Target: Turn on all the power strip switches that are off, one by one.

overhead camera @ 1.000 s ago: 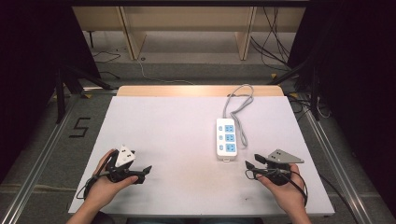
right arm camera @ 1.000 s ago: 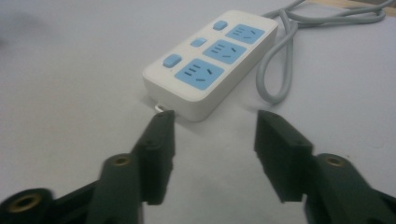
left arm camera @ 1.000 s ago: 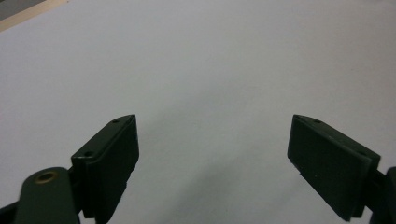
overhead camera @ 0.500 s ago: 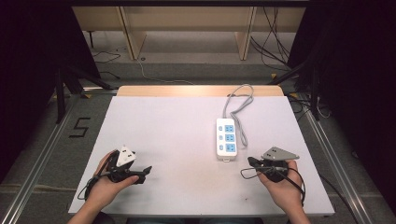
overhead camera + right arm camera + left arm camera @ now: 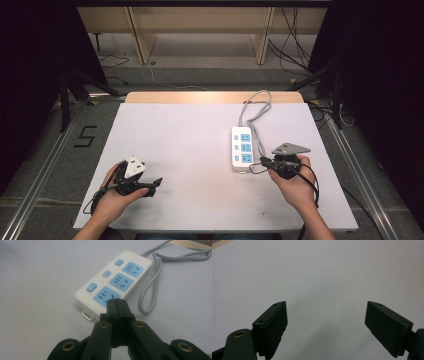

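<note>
On the white tabletop (image 5: 200,145) a white power strip (image 5: 242,149) with blue sockets lies right of centre, its long side running near to far. Its grey cord (image 5: 254,112) loops away toward the far edge. The right gripper (image 5: 262,162) sits just beside the strip's near right corner, held in the person's right hand (image 5: 295,182). Its jaws have just been closing and are now pressed together with nothing between them, their tips over the nearest socket in the right gripper view. The left gripper (image 5: 156,183) rests near the near left edge, well apart from the strip, in the left hand (image 5: 114,197), its jaws wide apart over bare tabletop.
</note>
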Demonstrator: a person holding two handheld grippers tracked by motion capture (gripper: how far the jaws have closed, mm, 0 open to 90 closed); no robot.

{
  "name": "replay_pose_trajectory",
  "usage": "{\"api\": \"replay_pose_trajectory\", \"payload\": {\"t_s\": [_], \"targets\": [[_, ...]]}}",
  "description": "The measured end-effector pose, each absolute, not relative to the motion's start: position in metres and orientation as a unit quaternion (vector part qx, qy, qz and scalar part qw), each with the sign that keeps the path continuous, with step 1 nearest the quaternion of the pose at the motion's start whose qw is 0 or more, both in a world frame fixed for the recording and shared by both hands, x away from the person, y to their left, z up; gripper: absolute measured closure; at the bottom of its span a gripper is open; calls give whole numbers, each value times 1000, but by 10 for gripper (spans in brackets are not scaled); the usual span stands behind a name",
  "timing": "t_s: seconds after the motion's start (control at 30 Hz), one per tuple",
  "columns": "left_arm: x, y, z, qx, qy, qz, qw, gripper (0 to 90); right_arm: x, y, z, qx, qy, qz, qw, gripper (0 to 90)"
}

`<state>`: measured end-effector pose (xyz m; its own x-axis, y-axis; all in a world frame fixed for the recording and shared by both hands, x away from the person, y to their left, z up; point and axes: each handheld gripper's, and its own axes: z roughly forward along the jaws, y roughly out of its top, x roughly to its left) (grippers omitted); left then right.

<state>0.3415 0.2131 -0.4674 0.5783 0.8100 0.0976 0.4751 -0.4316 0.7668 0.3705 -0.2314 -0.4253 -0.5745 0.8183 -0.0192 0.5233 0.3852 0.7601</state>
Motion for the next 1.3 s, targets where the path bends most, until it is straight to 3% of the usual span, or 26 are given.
{"api": "replay_pose_trajectory", "payload": {"t_s": [1.3], "targets": [[342,213,-468,815,396,235,352,187,425,-206,-412,419,823,340,177,900]]}}
